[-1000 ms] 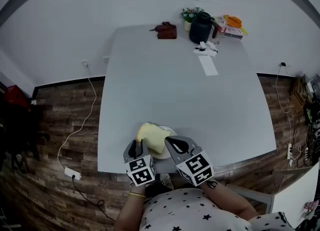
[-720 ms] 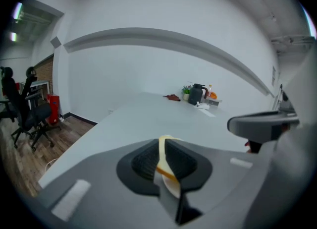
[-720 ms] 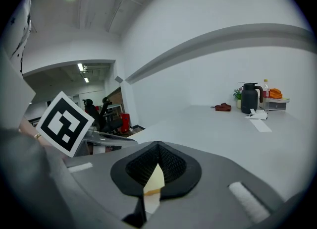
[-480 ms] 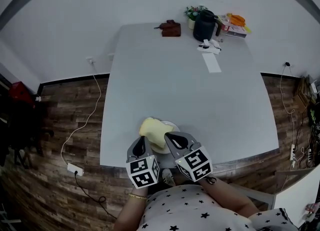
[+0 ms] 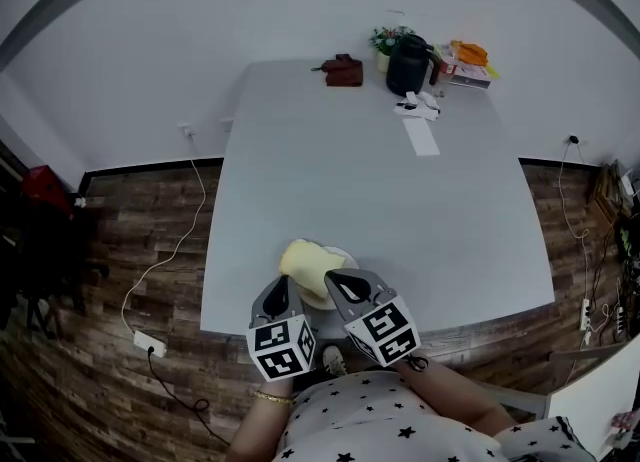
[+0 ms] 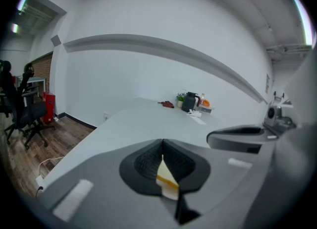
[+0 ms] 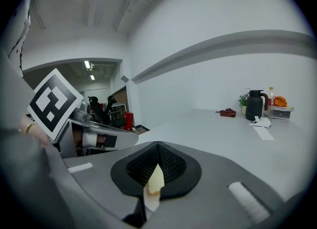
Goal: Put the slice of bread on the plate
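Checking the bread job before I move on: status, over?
Left gripper shut, right gripper shut. Bread lying on plate, near edge of table. Nothing in the way.

The slice of bread [image 5: 303,260] is showing pale yellow, and the plate [image 5: 346,254] is showing white. The table [image 5: 380,190] is presenting plain light grey. The floor [image 5: 140,240] is showing dark brown wood grain. The left gripper [image 5: 279,288] and right gripper [image 5: 337,279] are showing grey shells with black-and-white square markers. The person's top [image 5: 370,420] is showing white with black stars. The jug [image 5: 407,63] is showing black.
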Demonstrator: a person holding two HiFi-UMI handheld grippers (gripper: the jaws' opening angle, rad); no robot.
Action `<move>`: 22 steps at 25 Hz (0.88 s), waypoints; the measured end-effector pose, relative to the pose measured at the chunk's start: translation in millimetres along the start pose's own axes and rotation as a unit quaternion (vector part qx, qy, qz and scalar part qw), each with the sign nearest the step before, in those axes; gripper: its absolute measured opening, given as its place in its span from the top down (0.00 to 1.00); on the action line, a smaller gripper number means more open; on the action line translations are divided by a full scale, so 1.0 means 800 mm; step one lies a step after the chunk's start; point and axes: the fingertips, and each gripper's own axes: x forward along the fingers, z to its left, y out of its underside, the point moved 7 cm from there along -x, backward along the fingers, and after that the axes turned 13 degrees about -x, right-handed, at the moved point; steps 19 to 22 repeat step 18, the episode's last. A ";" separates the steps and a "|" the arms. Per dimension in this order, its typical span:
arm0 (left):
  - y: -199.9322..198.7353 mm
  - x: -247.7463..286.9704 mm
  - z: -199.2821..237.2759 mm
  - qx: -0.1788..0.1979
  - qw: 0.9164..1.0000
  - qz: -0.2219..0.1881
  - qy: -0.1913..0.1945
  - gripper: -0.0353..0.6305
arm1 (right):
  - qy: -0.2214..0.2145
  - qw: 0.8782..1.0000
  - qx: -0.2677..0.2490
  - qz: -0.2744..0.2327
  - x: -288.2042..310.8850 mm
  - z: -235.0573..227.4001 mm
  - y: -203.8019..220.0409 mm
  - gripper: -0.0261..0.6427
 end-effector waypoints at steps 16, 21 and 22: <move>-0.007 -0.018 -0.008 0.000 1.000 -0.012 0.010 0.94 | 0.007 1.000 -0.006 -0.012 -0.012 0.006 -0.007 0.97; -0.006 -0.021 -0.009 0.003 1.000 -0.011 0.011 0.94 | 0.007 1.000 -0.006 -0.012 -0.014 0.007 -0.006 0.97; -0.006 -0.021 -0.009 0.003 1.000 -0.011 0.011 0.94 | 0.007 1.000 -0.006 -0.012 -0.014 0.007 -0.006 0.97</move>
